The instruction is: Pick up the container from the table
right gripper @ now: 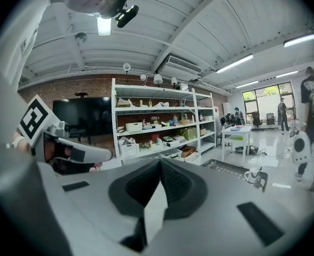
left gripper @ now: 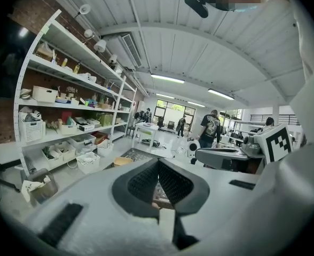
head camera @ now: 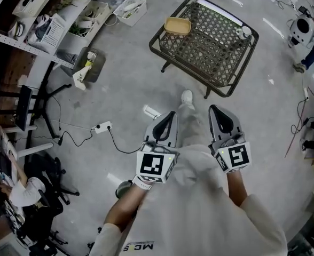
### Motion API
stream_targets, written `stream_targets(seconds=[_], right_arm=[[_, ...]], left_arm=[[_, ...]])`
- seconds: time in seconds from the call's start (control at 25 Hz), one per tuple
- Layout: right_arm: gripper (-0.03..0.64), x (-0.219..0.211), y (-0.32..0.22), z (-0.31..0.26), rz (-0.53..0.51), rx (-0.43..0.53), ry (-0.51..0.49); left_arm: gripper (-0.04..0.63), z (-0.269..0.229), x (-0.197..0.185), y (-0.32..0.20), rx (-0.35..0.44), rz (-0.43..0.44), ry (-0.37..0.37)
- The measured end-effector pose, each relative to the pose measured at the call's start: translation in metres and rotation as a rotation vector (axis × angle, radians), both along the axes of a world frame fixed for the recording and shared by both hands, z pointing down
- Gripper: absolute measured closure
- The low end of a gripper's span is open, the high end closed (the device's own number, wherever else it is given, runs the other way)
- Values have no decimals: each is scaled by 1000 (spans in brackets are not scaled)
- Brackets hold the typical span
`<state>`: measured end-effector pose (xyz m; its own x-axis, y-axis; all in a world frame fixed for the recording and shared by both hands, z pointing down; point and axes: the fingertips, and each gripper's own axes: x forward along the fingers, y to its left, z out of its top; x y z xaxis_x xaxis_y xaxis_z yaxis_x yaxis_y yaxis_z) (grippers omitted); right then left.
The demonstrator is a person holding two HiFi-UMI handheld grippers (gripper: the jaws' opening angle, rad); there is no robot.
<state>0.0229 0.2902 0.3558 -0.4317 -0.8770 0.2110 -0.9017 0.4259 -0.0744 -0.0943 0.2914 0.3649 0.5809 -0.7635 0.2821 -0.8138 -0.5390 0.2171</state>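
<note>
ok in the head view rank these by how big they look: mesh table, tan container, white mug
1. mesh table, by far the largest
2. tan container on its corner
3. white mug, smallest
All three sit about equally far from the camera, so nearness doesn't muddle the order.

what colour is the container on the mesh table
Pale yellowish tan. The container shows best in the head view, at one corner of the dark mesh table.

**gearhead_22:** what's in the upper left of the head view?

**mesh_fan:** white shelving (head camera: 19, 40) stuffed with bins, with a trash can (head camera: 90, 64) just below it. Left of center there's a power strip (head camera: 102, 126) and black cable (head camera: 117, 142) on the floor. Lower left, someone seated (head camera: 23, 192).
</note>
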Motion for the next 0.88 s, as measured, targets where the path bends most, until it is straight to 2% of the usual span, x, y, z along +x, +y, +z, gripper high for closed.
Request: stream_targets(seconds=[0.2,0.36,0.52,0.72,0.88], right_arm=[[600,22,-83,9,-19,25,25],[600,40,-161,-1,-31,42,19],[600,52,-232,-13,-64,62,9],[600,71,-291,-14,-117,72,22],[600,82,-329,-10,-137,64,32]], left_arm=[[573,-1,26,-80,24,-8,-1],[573,-18,48,-161,61,-11,5],[572,-23,68,-229,64,-35,12],[572,-22,96,-279,49,-42,3],[572,-17,102,-305,37,-63,-15]])
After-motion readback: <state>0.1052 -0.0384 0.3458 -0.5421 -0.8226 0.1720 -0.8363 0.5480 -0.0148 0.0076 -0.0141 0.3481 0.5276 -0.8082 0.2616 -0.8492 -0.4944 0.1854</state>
